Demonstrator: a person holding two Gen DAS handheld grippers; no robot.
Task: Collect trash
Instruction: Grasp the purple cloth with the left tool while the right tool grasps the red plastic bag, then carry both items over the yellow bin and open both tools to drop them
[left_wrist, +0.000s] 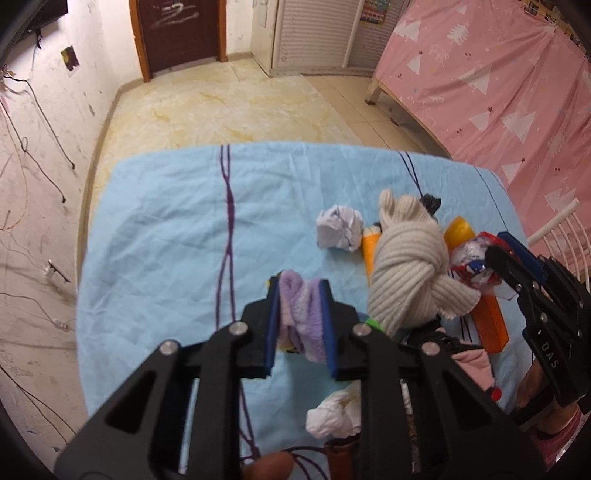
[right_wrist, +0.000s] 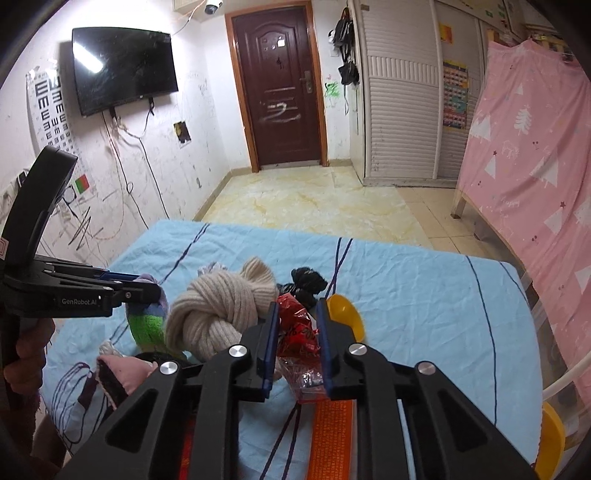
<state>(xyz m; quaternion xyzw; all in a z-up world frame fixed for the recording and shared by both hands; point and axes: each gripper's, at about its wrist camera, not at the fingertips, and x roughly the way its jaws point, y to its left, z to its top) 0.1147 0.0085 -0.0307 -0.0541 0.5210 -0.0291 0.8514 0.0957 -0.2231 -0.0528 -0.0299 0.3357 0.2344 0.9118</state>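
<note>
L tool (left_wrist: 300, 295) clamped on purple sock (left_wrist: 301, 314), R tool (right_wrist: 297, 321) on red wrapper (right_wrist: 297, 326); knotted beige knit (left_wrist: 406, 266) btwn.

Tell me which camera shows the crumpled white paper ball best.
The left wrist view: the crumpled white paper ball lies in plain sight on the blue sheet, just left of the knotted beige knit. The right wrist view shows none of it; the knit bundle stands where it would be.

A television (right_wrist: 123, 68) is hanging on the wall left of a brown door (right_wrist: 280, 86); a pink curtain (right_wrist: 532, 155) is hanging at right.
</note>
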